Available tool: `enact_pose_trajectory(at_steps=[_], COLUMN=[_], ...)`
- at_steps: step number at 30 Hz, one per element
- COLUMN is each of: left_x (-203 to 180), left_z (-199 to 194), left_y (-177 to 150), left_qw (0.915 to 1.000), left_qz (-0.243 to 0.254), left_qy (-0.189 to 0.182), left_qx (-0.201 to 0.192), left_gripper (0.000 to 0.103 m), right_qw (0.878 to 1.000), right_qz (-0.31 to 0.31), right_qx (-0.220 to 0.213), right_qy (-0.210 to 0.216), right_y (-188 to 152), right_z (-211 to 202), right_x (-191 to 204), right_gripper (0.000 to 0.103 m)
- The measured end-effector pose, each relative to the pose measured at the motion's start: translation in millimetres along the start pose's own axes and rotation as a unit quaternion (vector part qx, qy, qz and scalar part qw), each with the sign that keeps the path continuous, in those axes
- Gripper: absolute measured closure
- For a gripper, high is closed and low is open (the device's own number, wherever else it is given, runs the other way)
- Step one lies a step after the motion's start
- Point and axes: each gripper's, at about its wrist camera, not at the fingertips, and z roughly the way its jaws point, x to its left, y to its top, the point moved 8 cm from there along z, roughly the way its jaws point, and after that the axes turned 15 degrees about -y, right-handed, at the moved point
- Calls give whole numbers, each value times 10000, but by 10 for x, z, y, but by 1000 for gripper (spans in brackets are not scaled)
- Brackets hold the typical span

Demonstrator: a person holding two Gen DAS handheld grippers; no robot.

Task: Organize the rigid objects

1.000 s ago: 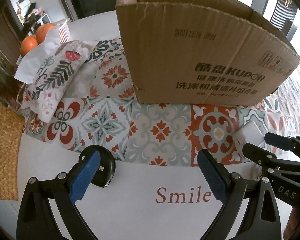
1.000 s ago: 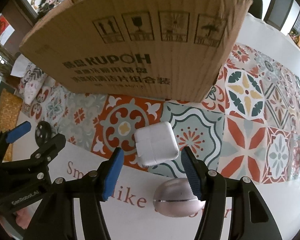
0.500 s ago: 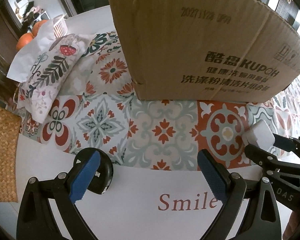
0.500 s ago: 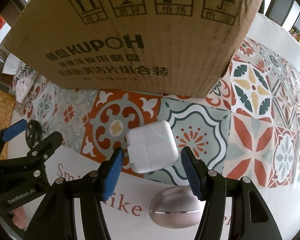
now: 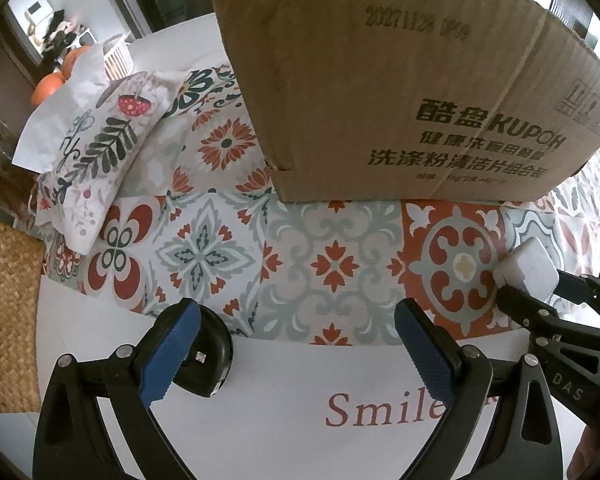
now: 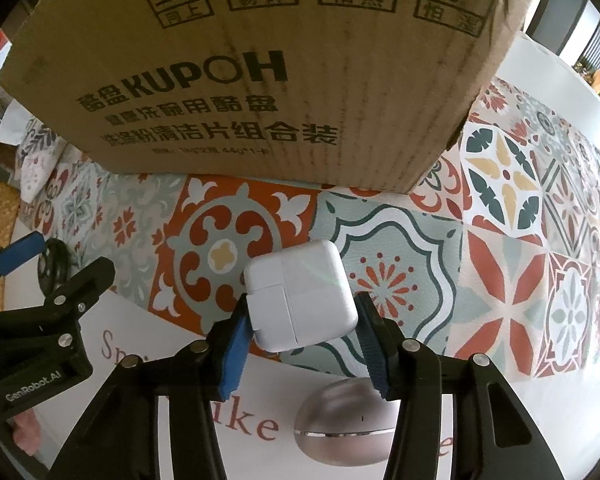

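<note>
My right gripper [image 6: 302, 334] is shut on a white square charger block [image 6: 302, 296] and holds it just above the patterned mat, in front of the cardboard box [image 6: 260, 68]. The charger also shows at the right edge of the left wrist view [image 5: 530, 270], clamped in the right gripper. My left gripper [image 5: 296, 350] is open and empty over the white placemat, with a black round disc [image 5: 206, 364] beside its left finger. The disc also shows in the right wrist view [image 6: 54, 266]. The box [image 5: 400, 88] stands close ahead.
A pinkish oval case [image 6: 342, 422] lies on the white "Smile" placemat [image 5: 300, 400] under the right gripper. A floral pillow [image 5: 96, 152], oranges [image 5: 50, 84] and a woven basket [image 5: 8, 320] sit at the left. The tiled mat [image 6: 520, 240] stretches right.
The right gripper's fingers closed on the white charger and lifted it slightly. Both grippers moved nearer to the box. The left gripper stayed open.
</note>
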Motion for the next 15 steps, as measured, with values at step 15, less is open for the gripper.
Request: enact_pose_trajectory(at_steps=[15], left_x=[-154], left_z=[-390], left_y=[41], left_qw=[9987], left_qz=[324], left_qy=[8], left_qx=[-394], left_gripper=[4], right_qw=[9991], right_qz=[210], right_qx=[-317], right_qy=[184], right_y=[-94], right_z=[-383], right_x=[-177], right_gripper=[55])
